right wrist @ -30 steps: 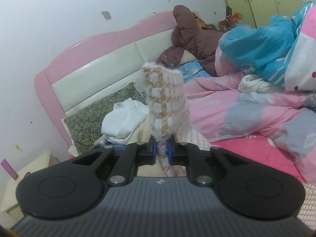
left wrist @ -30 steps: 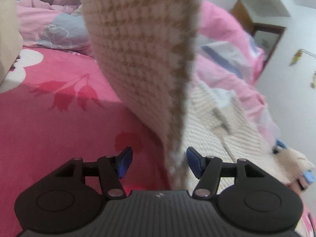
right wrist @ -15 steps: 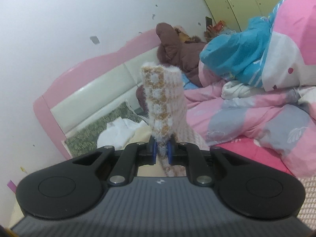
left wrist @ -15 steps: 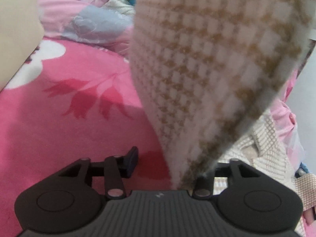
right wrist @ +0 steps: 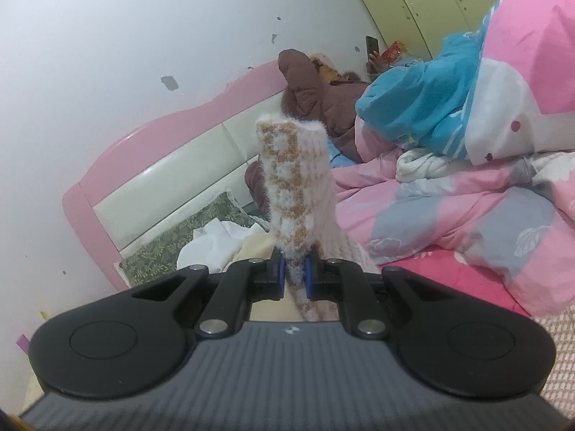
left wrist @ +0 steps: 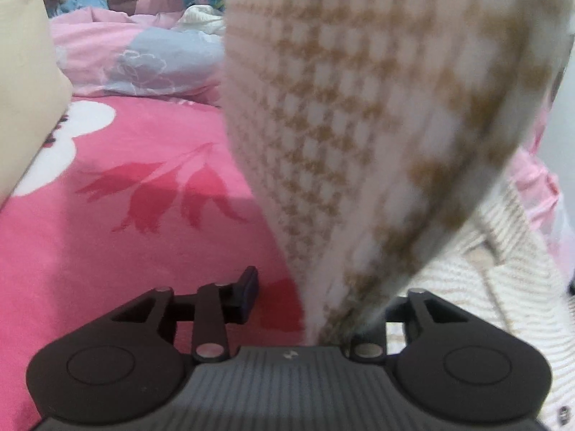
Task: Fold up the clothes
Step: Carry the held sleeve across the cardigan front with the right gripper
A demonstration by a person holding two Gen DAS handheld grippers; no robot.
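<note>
The pink bed (left wrist: 118, 215) with red flowers fills the left view, and over it hangs the fuzzy tan-and-white checked cloth (left wrist: 359, 125). A second ago the cloth was a thin strip seen almost edge-on; now its wide face has swung round and covers much of that view (a bit blurry). This looks like one flap being lifted to fold it over. The cloth hangs with its long way up and down, narrow end low, just above the bed. The left tool (left wrist: 309, 287) is closing with the cloth's tip in its gap, not yet pinched. The right tool (right wrist: 295, 278) is clamped tight on a corner that sticks straight up.
</note>
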